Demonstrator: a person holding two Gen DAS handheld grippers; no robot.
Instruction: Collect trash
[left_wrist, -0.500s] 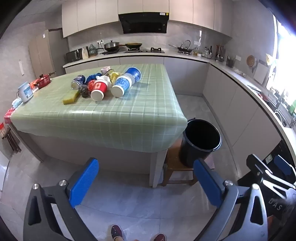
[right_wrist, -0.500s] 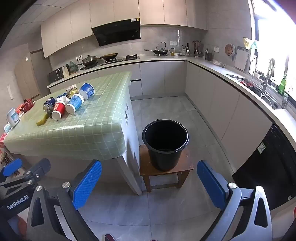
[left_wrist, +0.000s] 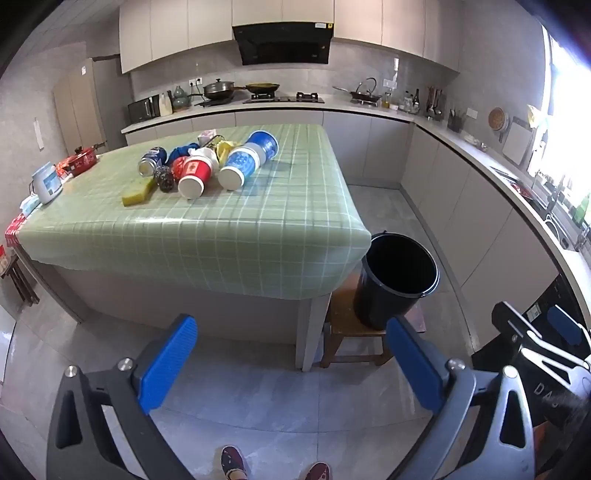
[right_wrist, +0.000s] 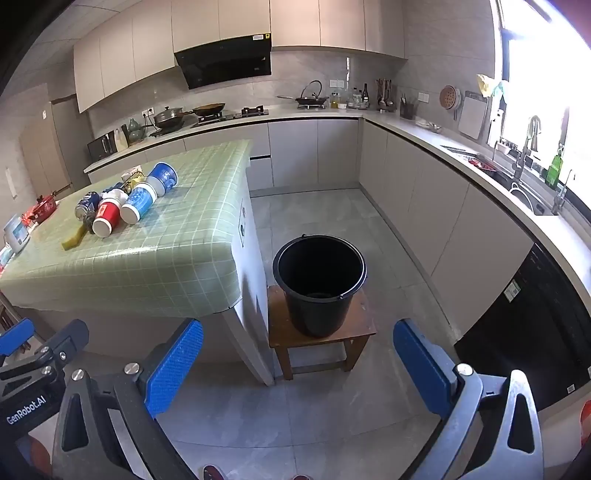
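Observation:
A heap of trash lies on the green checked table (left_wrist: 280, 229): a red paper cup (left_wrist: 195, 177), two blue cups (left_wrist: 242, 164), a can (left_wrist: 149, 160), a yellow sponge (left_wrist: 138, 194) and other bits. It also shows in the right wrist view, with the red cup (right_wrist: 107, 218) at far left. An empty black bucket (right_wrist: 319, 284) stands on a low wooden stool (right_wrist: 354, 332) beside the table's corner. My left gripper (left_wrist: 291, 354) is open and empty, well short of the table. My right gripper (right_wrist: 299, 358) is open and empty, facing the bucket.
Grey kitchen cabinets and a counter (right_wrist: 443, 144) run along the back and right, with a sink (right_wrist: 524, 192) under the window. A black appliance (right_wrist: 535, 332) is low at right. Small items sit at the table's left end (left_wrist: 46, 182). My shoes (left_wrist: 232, 461) show below.
Both views have shifted slightly; the table and bucket sit a little lower and nearer in frame. Both grippers stay open and empty.

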